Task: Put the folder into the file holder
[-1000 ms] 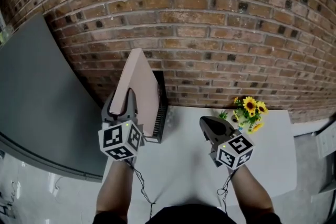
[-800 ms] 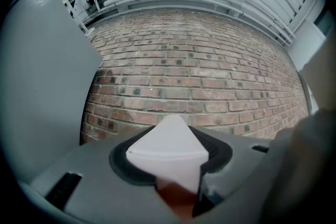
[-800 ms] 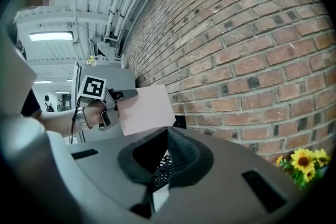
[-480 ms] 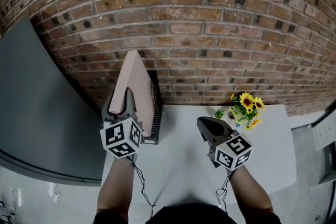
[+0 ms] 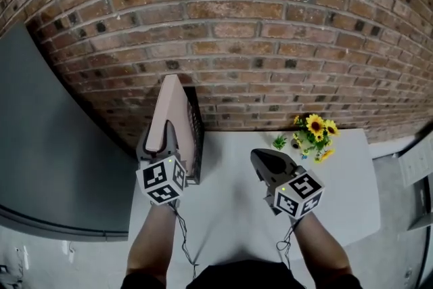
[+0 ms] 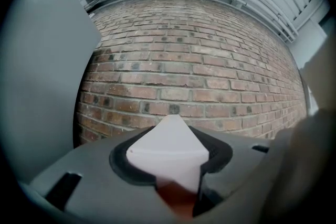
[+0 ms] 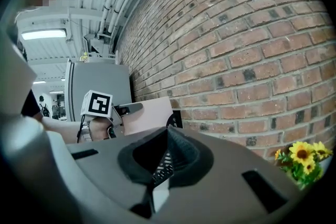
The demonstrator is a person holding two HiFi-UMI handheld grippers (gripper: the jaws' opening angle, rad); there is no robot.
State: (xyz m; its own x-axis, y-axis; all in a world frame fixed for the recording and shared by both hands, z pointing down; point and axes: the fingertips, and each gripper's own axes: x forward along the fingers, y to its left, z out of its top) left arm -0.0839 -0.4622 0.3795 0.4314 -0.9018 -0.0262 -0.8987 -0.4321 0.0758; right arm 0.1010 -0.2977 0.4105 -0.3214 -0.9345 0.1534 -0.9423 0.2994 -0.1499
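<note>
One pink folder pinched upright in left hand-held gripper, alongside black file holder

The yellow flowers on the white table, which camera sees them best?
The head view. It shows the whole bunch of yellow sunflowers standing on the white table near the brick wall. The right gripper view catches them only at its lower right edge, partly cut off. The left gripper view does not show them.
</note>
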